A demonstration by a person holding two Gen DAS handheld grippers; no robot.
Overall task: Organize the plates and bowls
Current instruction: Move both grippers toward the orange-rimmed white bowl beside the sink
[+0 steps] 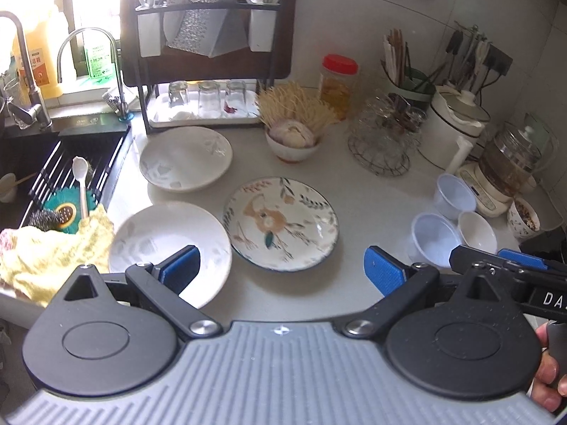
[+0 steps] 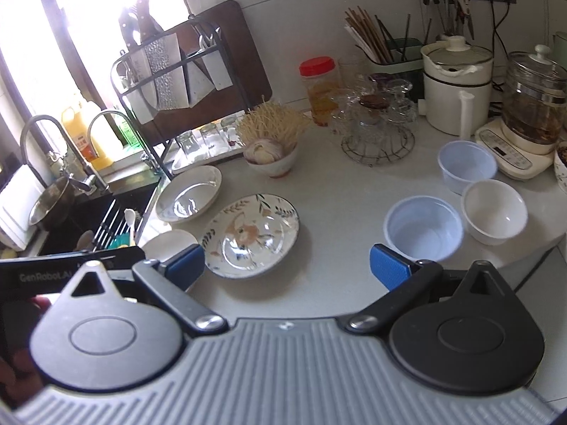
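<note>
**Ana:** Blue-padded and spread wide, the left gripper [image 1: 281, 271] holds nothing; it hangs over the pale grey countertop [image 1: 354, 212]. From the left wrist, what crowds it?

**Ben:** Its left pad overlaps the near plain white shallow plate [image 1: 166, 244]; just beside that lies the round flower-painted ceramic plate [image 1: 281, 223]; a second white leaf-patterned shallow plate [image 1: 186, 159] sits behind, near the black dish rack [image 1: 209, 53] holding upturned glasses. A crumpled yellow cloth [image 1: 56, 251] lies at the sink edge, left. The right gripper's black body [image 1: 510, 265] juts in beside the pale blue plastic bowl [image 1: 434, 239], the small white ceramic bowl [image 1: 476, 232] and another pale blue plastic bowl [image 1: 455, 194].

**Ana:** And the right wrist?

**Ben:** The right gripper [image 2: 287, 265] is also spread and empty; the flower-painted plate [image 2: 252, 235] lies ahead to its left, the near blue bowl [image 2: 423, 230] to its right, touching the white bowl [image 2: 494, 214]; a wire basket of clear glassware [image 2: 377, 131] and a white lidded pot [image 2: 457, 85] stand behind against white tiled wall.
</note>
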